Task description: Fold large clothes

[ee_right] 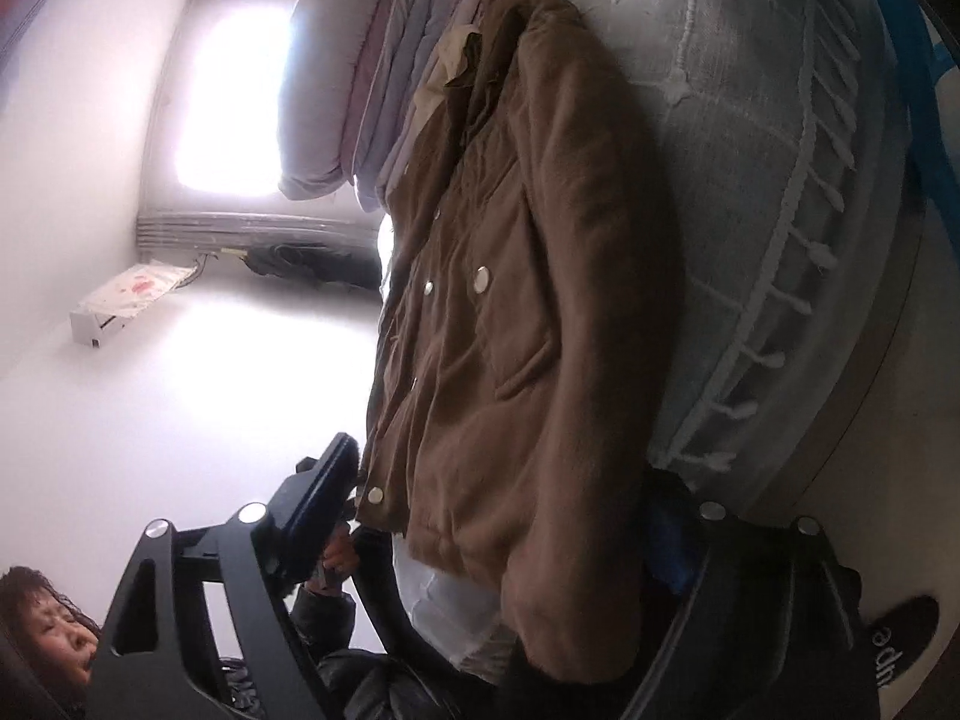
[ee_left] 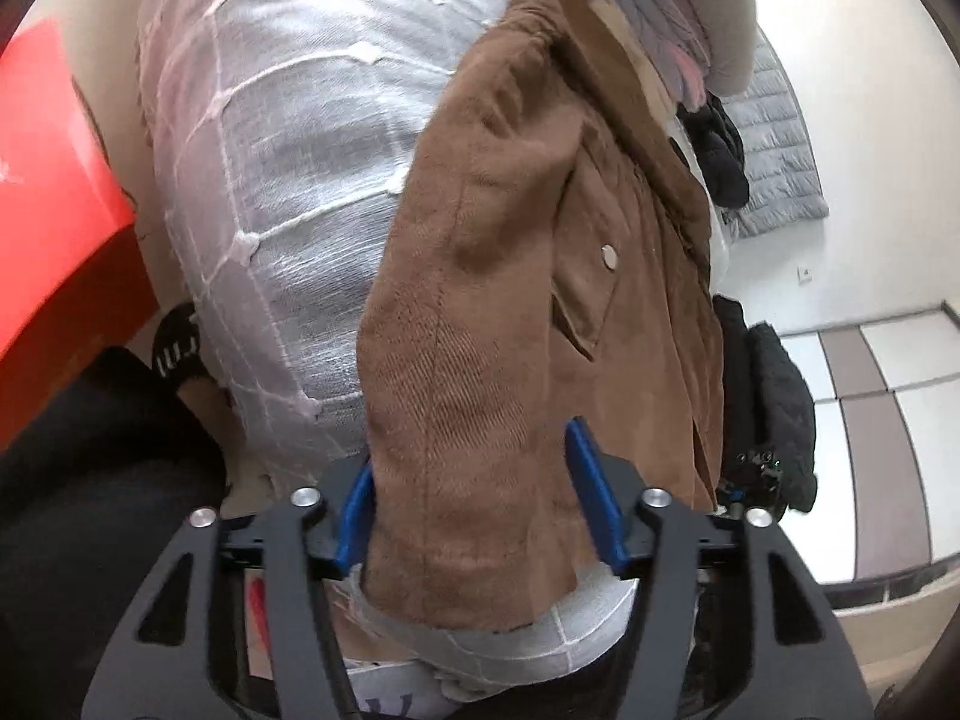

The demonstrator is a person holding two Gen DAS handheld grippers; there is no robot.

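Observation:
A brown jacket (ee_left: 498, 276) with metal snaps lies spread on a grey checked blanket (ee_left: 288, 138). My left gripper (ee_left: 474, 510) is open at the jacket's near end. A thick fold of brown cloth runs between its blue pads (ee_left: 591, 498), which do not squeeze it. In the right wrist view the same jacket (ee_right: 528, 312) fills the middle, snaps toward the left. My right gripper (ee_right: 504, 510) is open wide around the hem. Its left finger (ee_right: 330, 492) stands clear of the cloth, and the right finger is mostly hidden behind the sleeve.
A stack of folded bedding (ee_left: 654, 6) sits beyond the jacket's collar. A red panel (ee_left: 48, 180) is at the left. Dark clothes (ee_left: 774, 408) and a grey quilted piece (ee_left: 774, 138) hang past the blanket's right side, above a tiled floor. A person (ee_right: 42, 618) is low left, below a bright window (ee_right: 234, 102).

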